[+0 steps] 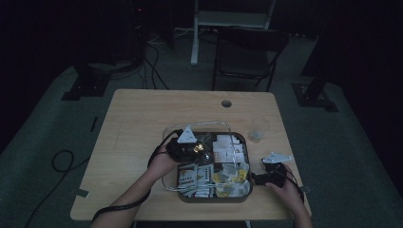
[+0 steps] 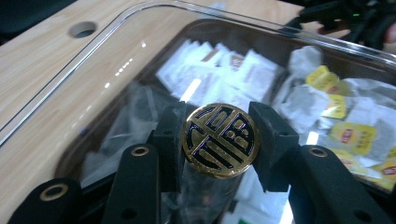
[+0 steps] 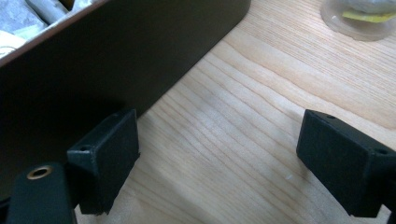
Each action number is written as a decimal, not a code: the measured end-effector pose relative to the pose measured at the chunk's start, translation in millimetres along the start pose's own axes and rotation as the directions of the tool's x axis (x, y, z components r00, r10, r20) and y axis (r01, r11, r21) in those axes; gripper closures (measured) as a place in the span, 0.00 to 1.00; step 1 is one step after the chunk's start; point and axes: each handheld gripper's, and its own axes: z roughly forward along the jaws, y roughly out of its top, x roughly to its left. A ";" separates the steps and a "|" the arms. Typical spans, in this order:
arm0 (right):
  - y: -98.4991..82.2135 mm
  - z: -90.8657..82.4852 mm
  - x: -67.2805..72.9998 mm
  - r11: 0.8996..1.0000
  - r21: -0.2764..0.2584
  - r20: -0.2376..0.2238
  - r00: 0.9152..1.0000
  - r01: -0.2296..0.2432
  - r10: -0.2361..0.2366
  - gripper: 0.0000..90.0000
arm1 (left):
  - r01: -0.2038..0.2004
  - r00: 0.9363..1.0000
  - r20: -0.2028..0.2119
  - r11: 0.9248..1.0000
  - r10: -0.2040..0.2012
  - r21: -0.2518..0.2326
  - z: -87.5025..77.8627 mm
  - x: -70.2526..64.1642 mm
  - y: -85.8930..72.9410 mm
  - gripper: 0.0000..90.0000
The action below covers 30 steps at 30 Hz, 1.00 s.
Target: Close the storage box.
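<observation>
Gripping the round gold-and-black knob (image 2: 219, 139) of a clear lid (image 1: 172, 130), the left gripper (image 1: 189, 148) held that lid over a dark box (image 1: 214, 197) of tea bags on the wooden counter (image 1: 138, 114), its two jaws clamped on either side of the knob in the left gripper view. The lid hung offset toward the left of the box, so its near-left corner overhung the counter while the box's right compartments lay uncovered; any seating move would have had to carry it rightward, and the left hand was plainly the nearer one. White sachets (image 2: 219, 70) and yellow-tagged tea bags (image 2: 345, 135) showed through the plastic, though reflections made it hard to tell how high the lid rode above the rim. To the right, the right gripper (image 3: 219, 163) stood released, jaws wide apart and holding nothing, low over the counter just beside the box's dark outer wall (image 3: 116, 56). A clear cup (image 3: 362, 18), cut off by the frame, stood farther on.
</observation>
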 end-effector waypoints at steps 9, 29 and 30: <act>0.0 0.0 -0.1 1.000 0.000 0.000 1.000 0.001 -0.001 0.14 | -0.035 0.998 0.050 0.999 0.035 0.013 16.2 -12.4 4.9 0.66; 0.0 0.0 -0.1 1.000 0.000 0.000 1.000 0.000 0.000 0.14 | -0.053 0.996 0.076 0.997 0.049 0.056 53.0 -21.0 10.5 0.66; 0.0 0.0 -0.1 1.000 0.000 0.000 1.000 0.000 0.000 0.14 | -0.057 0.996 0.078 0.997 0.052 0.061 53.7 -21.4 10.7 0.66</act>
